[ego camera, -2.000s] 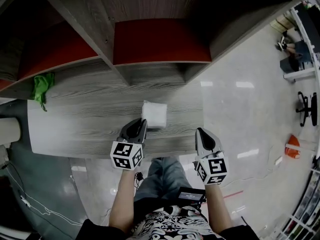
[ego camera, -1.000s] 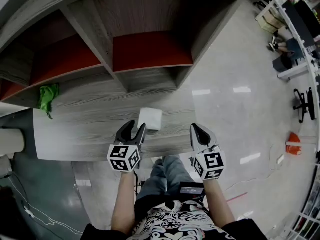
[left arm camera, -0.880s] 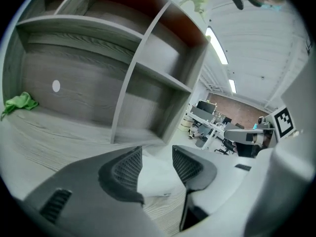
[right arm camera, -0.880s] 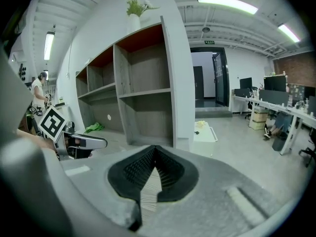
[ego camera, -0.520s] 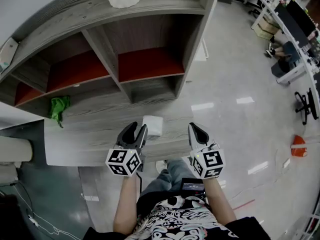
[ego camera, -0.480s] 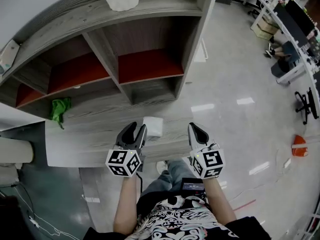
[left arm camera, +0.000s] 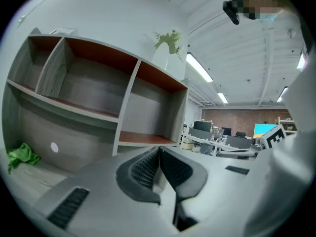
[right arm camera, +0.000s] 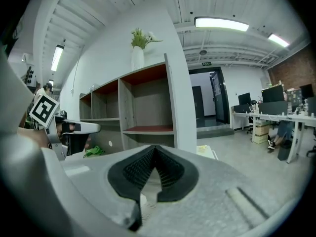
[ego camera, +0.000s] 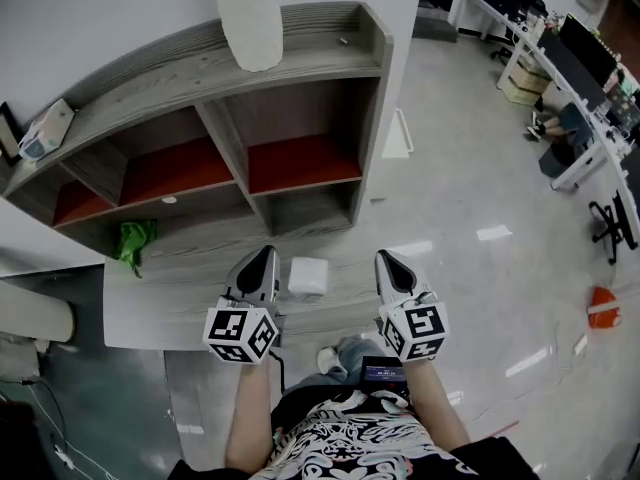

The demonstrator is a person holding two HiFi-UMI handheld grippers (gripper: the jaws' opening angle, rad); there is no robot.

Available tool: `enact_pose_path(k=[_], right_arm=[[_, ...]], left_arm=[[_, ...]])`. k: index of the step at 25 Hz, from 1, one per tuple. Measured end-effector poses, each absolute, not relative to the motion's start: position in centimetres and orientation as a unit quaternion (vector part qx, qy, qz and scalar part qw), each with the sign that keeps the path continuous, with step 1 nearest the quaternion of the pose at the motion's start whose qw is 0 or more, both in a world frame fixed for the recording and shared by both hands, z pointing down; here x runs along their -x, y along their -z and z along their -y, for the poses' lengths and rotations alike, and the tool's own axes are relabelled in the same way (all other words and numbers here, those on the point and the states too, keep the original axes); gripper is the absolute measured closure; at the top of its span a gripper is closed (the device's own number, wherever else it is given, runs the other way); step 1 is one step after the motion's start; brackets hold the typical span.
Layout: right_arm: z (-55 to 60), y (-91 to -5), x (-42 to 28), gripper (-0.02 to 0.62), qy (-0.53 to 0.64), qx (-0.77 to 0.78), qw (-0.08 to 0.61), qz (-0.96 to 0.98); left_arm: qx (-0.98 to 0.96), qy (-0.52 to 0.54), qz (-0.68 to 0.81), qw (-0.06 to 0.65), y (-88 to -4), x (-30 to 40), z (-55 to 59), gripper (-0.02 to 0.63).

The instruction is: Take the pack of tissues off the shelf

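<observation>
A small pale pack with blue print (ego camera: pixel 45 128) lies on the shelf's top board at its far left end. A white square block (ego camera: pixel 307 276) rests on the grey table (ego camera: pixel 170 298) under the shelf. My left gripper (ego camera: pixel 262 258) hangs just left of that block; its jaws have just been closing and now meet with nothing between them (left arm camera: pixel 159 148). My right gripper (ego camera: pixel 386 259) hovers to the block's right, shut and empty (right arm camera: pixel 155 147). Both point roughly level at the shelf's compartments.
The grey shelf unit (ego camera: pixel 300 118) has red-lined compartments. A white vase (ego camera: pixel 250 18) with a plant stands on its top. A green cloth (ego camera: pixel 135 240) lies on the table at the left. Office desks and chairs (ego camera: pixel 575 118) stand far right across the floor.
The left gripper's jaws went from open to shut on nothing. Both grippers rose, and the view swung up so the shelf's top and the pack now show. The white block stayed put.
</observation>
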State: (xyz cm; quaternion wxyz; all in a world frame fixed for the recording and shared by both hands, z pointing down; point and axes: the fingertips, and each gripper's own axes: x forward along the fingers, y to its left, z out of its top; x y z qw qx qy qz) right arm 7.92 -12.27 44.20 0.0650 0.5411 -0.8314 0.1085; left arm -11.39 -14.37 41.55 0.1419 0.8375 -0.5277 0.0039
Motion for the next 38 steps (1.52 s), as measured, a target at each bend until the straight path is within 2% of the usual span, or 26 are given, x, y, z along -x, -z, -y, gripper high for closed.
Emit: enact_pose_path(k=[6, 23, 38], right_arm=[[12.8, -43.0, -8.3, 0.591, -0.096, -0.543, 0.057, 0.832], [12.5, -42.8, -7.9, 0.591, -0.086, -0.532, 0.066, 0.840], [12.5, -43.4, -8.3, 0.591, -0.089, -0.527, 0.079, 0.842]], left_arm=[[-0.844, -0.010, 0.522, 0.124, -40.3, 10.8, 14.3, 0.598], [-0.841, 0.018, 0.520, 0.151, -40.0, 11.5, 14.4, 0.598], [-0.843, -0.003, 0.508, 0.174, -42.5, 10.9, 14.2, 0.598]])
